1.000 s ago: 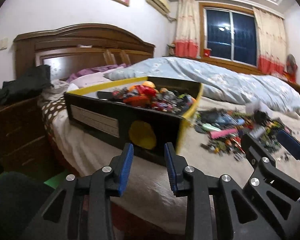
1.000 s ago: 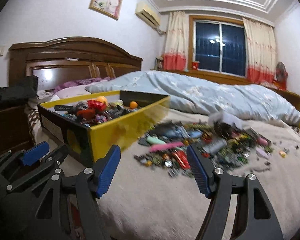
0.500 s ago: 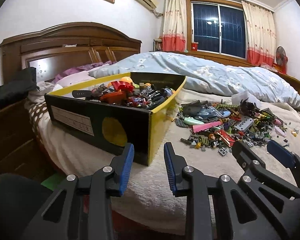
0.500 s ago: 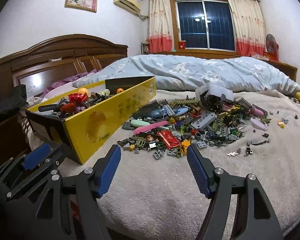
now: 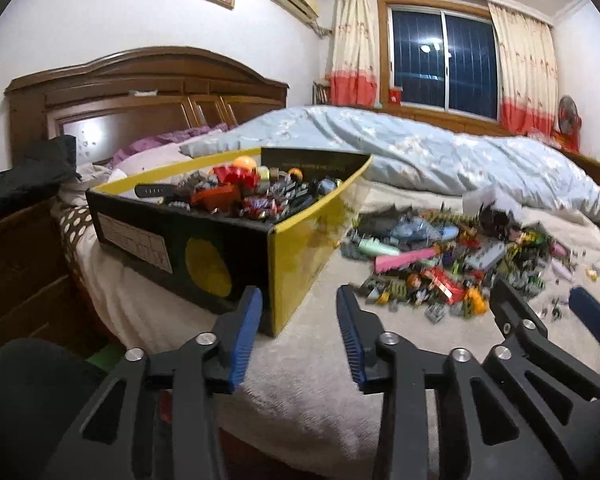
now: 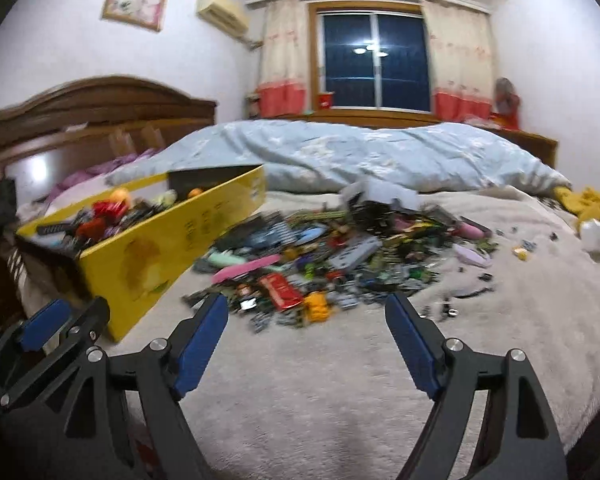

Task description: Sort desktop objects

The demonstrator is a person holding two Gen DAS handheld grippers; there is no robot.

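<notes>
Blue-padded jaws of the left gripper (image 5: 298, 334) and right gripper (image 6: 306, 338) are both opening, holding nothing.

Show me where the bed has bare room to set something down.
Free: the cream fleece blanket between the scattered heap of small toy pieces and the near bed edge, and right of the heap. Crowded: the heap itself and the full yellow-and-black cardboard box left of it.

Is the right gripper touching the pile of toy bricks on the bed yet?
Apart. The right wrist view shows bare blanket between the opening right gripper fingers and the pile.
</notes>
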